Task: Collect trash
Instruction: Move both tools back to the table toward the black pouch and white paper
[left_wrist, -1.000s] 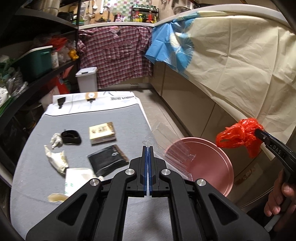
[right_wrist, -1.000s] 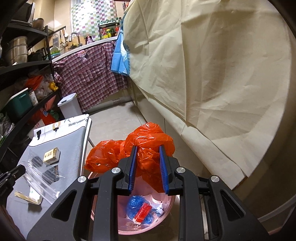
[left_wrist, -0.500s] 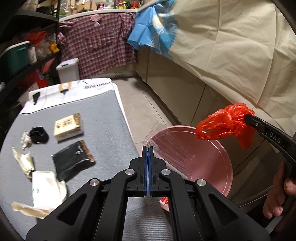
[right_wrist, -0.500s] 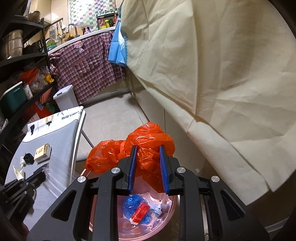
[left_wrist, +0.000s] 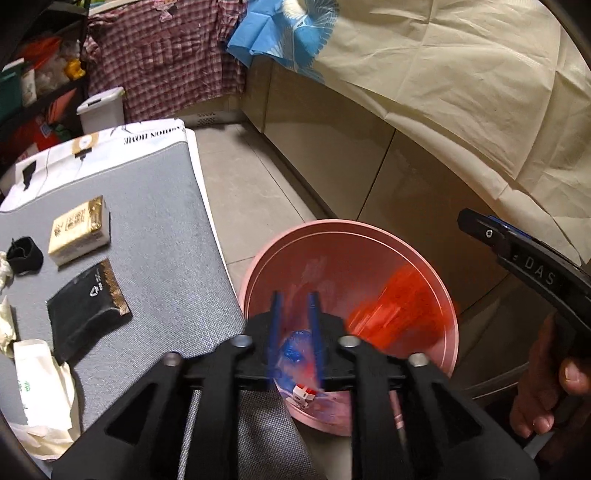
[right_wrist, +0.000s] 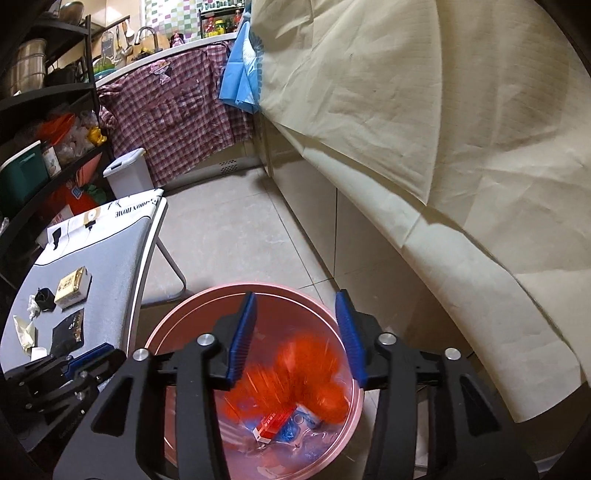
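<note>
1. Right gripper (right_wrist: 297, 334) over the pink bucket (right_wrist: 177, 321), and its jaws have just been opening: the blue pads stand well apart with nothing pinched between them.
2. The orange bag (right_wrist: 291, 380) is a blur below those pads, inside the bucket, clear of both fingers. From the left wrist view it shows as an orange smear (left_wrist: 399, 314) against the bucket's inner wall.
3. Left gripper (left_wrist: 295, 314) is at the bucket's near rim, and its jaws have just been opening too: a narrow gap between the pads. A faint clear plastic blur shows in and beyond that gap; I cannot tell whether it touches the pads.
4. Down in the bucket: a blue wrapper (right_wrist: 288, 434) and a small red and white carton (right_wrist: 273, 426) on the bottom.
5. A hand (left_wrist: 546, 387) at the right edge of the left view grips the right tool's handle.
6. The grey table (left_wrist: 166, 229) stands just beside the bucket. On it: a gold and cream packet (left_wrist: 79, 230), a black pouch (left_wrist: 85, 310), a small black object (left_wrist: 24, 254), crumpled white paper (left_wrist: 40, 391).
7. Around the room: tiled floor (right_wrist: 236, 236), a cream sheet (right_wrist: 424, 129) draped over the counter, a plaid shirt (right_wrist: 173, 122), a blue cloth (right_wrist: 240, 81), a white bin (right_wrist: 129, 177), dark shelves (right_wrist: 44, 103) on the left.
</note>
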